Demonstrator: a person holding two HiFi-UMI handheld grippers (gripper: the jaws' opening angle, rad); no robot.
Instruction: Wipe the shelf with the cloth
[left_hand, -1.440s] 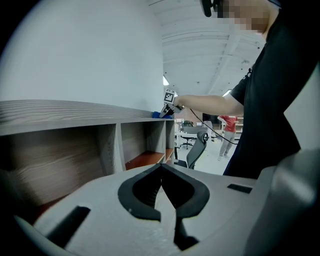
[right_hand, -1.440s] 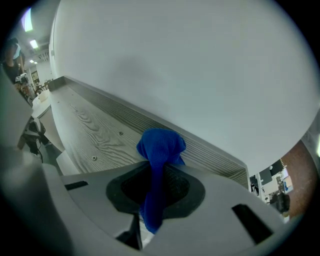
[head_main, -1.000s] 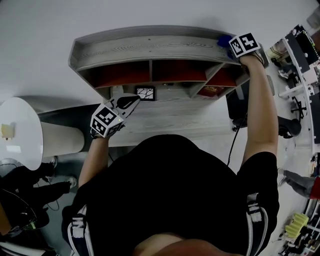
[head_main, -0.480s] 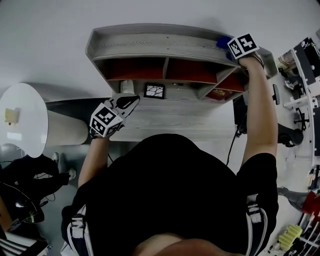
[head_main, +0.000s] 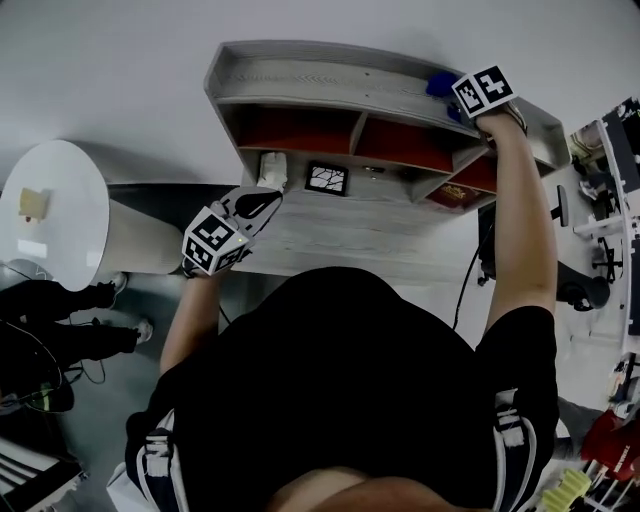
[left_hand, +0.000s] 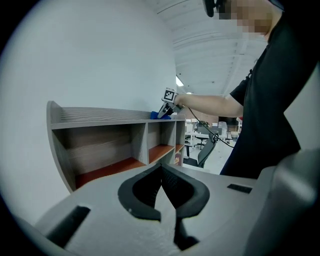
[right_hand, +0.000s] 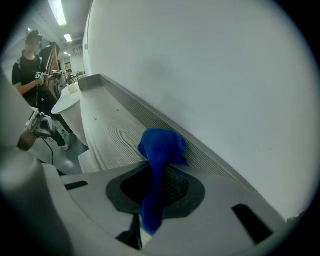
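Blue cloth (right_hand: 161, 147) pinched in right gripper (right_hand: 159, 180), on the shelf (head_main: 320, 78) top, right end. Left gripper (left_hand: 161, 171) closed on nothing, over the desk. Judging by that, most of the top is left to wipe.

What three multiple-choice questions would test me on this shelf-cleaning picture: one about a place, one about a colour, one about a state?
1. Where is the cloth?
A. On the shelf's top board, near its right end
B. Inside a lower compartment
C. Hanging off its left end

2. What colour is the cloth?
A. Red
B. Blue
C. Yellow

3. How do the left gripper's jaws stand?
A. Shut on the cloth
B. Wide apart
C. Together, holding nothing

Answers:
1 A: the head view shows it up on the top board, where the right gripper pinches it.
2 B: it is blue in every view.
3 C: the left gripper view shows the jaws meeting with nothing between them.
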